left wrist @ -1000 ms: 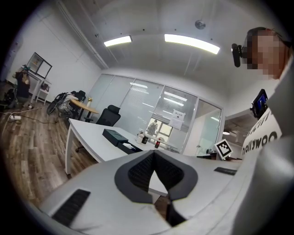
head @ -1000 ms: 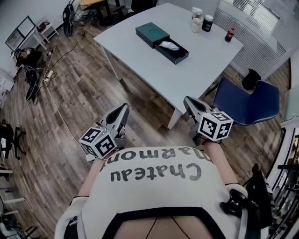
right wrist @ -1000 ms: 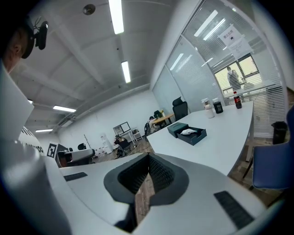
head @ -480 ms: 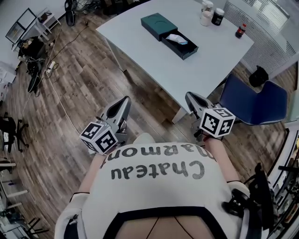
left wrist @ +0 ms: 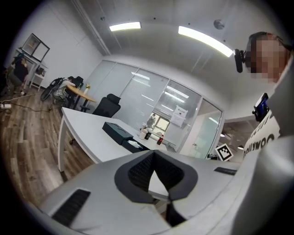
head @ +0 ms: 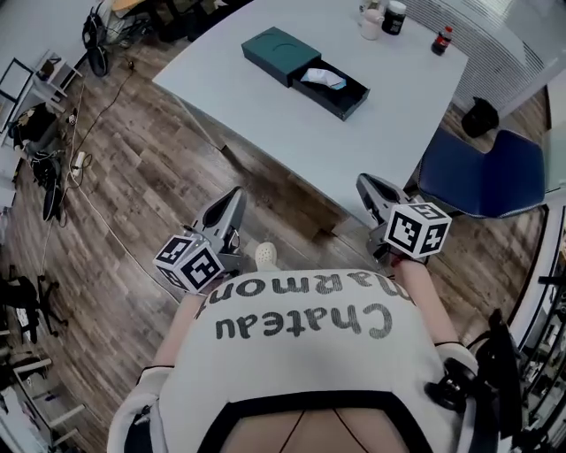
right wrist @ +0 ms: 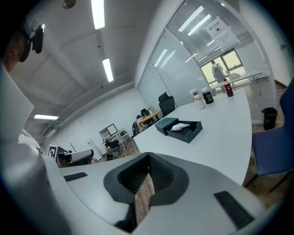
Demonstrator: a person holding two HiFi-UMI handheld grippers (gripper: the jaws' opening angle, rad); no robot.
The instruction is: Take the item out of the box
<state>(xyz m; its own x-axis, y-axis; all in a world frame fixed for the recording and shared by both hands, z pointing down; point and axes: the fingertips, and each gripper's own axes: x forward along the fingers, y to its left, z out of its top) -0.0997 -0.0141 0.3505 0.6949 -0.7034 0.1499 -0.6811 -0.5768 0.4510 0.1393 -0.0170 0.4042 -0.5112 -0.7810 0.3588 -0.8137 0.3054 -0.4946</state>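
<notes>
A dark teal box point(head: 279, 51) lies on the white table point(head: 265, 115), its drawer point(head: 336, 91) pulled out toward the right. A white item point(head: 323, 80) rests in the drawer. Both grippers hang in front of the person's chest, short of the table's near edge and well away from the box. My left gripper point(head: 236, 195) is shut with nothing in it, over the wood floor. My right gripper point(head: 365, 184) is also shut and empty, near the table's edge. The right gripper view shows the box point(right wrist: 166, 124) and the item point(right wrist: 183, 125) far ahead.
White containers and a dark jar point(head: 389, 16) and a red-capped bottle point(head: 439, 40) stand at the table's far end. A blue chair point(head: 482, 177) is right of my right gripper, a black bin point(head: 482, 115) behind it. Cables and desks line the floor at left.
The person has stepped closer to the table, so it sits nearer and more to the left in view. A shoe tip now shows between the grippers. Both grippers stay shut.
</notes>
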